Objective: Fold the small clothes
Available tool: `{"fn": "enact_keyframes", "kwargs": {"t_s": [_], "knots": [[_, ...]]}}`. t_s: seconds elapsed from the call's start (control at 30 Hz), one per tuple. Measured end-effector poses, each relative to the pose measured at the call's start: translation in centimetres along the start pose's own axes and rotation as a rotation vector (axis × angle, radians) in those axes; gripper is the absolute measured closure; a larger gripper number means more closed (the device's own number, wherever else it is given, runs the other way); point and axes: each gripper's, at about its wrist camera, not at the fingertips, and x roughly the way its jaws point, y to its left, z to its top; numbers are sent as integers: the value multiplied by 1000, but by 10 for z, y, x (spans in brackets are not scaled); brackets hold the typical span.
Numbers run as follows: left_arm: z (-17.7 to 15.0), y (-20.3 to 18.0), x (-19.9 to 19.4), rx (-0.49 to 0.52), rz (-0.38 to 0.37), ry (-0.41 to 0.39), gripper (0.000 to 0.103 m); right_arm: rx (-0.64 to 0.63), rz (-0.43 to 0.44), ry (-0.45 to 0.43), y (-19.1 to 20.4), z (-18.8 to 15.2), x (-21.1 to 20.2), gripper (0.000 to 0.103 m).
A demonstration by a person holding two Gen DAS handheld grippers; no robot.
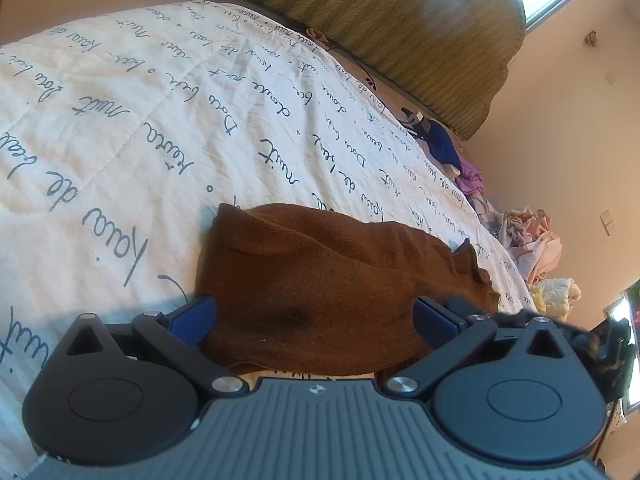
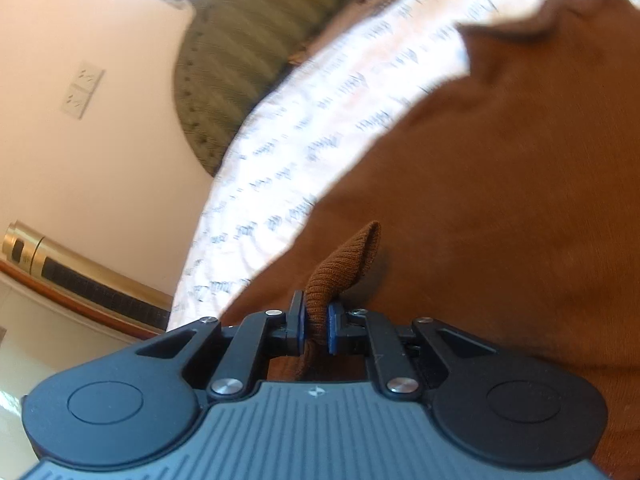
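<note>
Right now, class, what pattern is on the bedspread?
Dark handwritten script on white bedspread; clearest in left wrist view.

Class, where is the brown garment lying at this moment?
The brown garment lies on the white script-printed quilt, between the left claw's open fingers; the right claw pinches its ribbed edge.

A home bedroom: printed quilt [image 1: 140,100] on a bed, green headboard [image 1: 380,12], heaped laundry [image 1: 536,240].

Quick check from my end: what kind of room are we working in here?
Most likely a bedroom: the brown garment lies on a bed with a white script-printed quilt, a green ribbed pillow sits at its far end, and loose clothes are piled by the wall.
</note>
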Motion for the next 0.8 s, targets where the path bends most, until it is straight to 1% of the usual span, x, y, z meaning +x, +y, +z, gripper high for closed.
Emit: {"fn": "enact_keyframes", "kwargs": {"t_s": [0.13, 0.27, 0.33, 0.43, 0.53, 0.63, 0.73, 0.8], "knots": [[1, -2, -1, -15, -2, -6, 0, -35, 24, -29, 20, 16, -12, 94], [6, -15, 2, -25, -11, -23, 0, -57, 29, -76, 38, 35, -30, 94], [6, -26, 6, -20, -24, -18, 0, -65, 34, -102, 40, 45, -45, 94], [4, -43, 13, 7, -49, -9, 0, -83, 13, -143, 38, 58, -68, 94], [1, -61, 26, 33, -61, 5, 0, -90, -16, -184, 28, 68, -92, 94], [-4, -78, 37, 56, -63, 22, 1, -111, -49, -209, 19, 76, -112, 94], [-5, -96, 45, 84, -80, 20, 1, -126, -82, -232, 13, 83, -127, 94], [-5, -105, 50, 97, -83, 23, 1, -137, -85, -236, 12, 88, -134, 94]]}}
